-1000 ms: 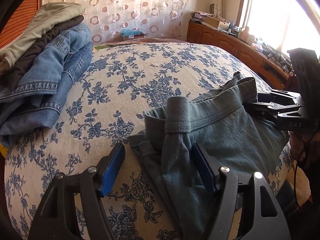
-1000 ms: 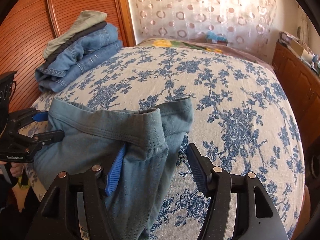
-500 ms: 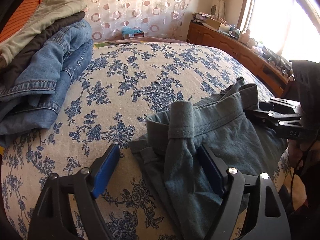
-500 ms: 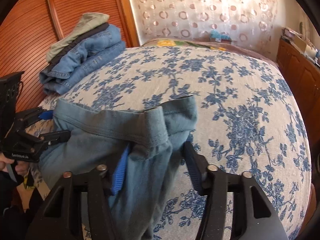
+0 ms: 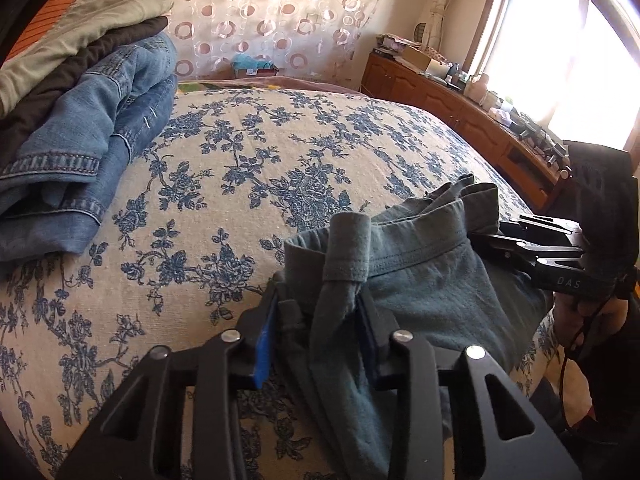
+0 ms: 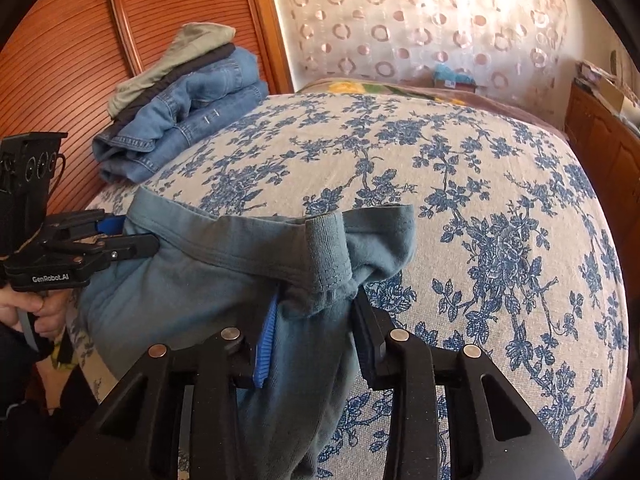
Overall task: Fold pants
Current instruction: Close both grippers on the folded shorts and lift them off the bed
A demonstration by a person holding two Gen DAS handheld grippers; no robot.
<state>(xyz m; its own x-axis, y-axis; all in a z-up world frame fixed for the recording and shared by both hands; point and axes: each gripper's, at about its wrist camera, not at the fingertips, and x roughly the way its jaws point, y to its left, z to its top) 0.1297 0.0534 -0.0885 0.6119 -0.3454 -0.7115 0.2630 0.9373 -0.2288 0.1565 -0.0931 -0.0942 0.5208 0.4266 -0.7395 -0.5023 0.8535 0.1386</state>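
In the left wrist view, a stack of folded clothes [image 5: 76, 128] fills the upper left of the frame: a pale green piece on top, a dark one under it, blue jeans below. The stack lies on the bed [image 5: 248, 184], whose cover is cream with blue flowers. At the lower centre, the left tool [image 5: 316, 332] is closing its jaws on a bunched corner of the pants [image 5: 420, 280]; the grey-blue cloth fills the gap between the blue pads, which touch it on both sides. The waistband runs from there toward the right. At the right edge, the right tool [image 5: 492, 240] reaches into the other end of the waistband, a hand [image 5: 580, 312] just below it. A wooden cabinet [image 5: 460, 116] stands along the wall at the upper right, under a bright window.

In the right wrist view, the left tool [image 6: 132, 236] sits at the left edge, its fingers at the waistband end, with a hand [image 6: 36, 308] under it. The stack [image 6: 188, 108] lies at the upper left, against a wooden slatted panel [image 6: 60, 80]. The pants [image 6: 208, 276] lie at the lower left and centre, at the near edge of the bed [image 6: 480, 208], and hang down over it. At the lower centre, the right tool [image 6: 316, 336] is closing on a gathered fold just below the waistband; cloth fills the gap and both pads touch it. A curtain [image 6: 420, 24] with a ring pattern hangs at the top.
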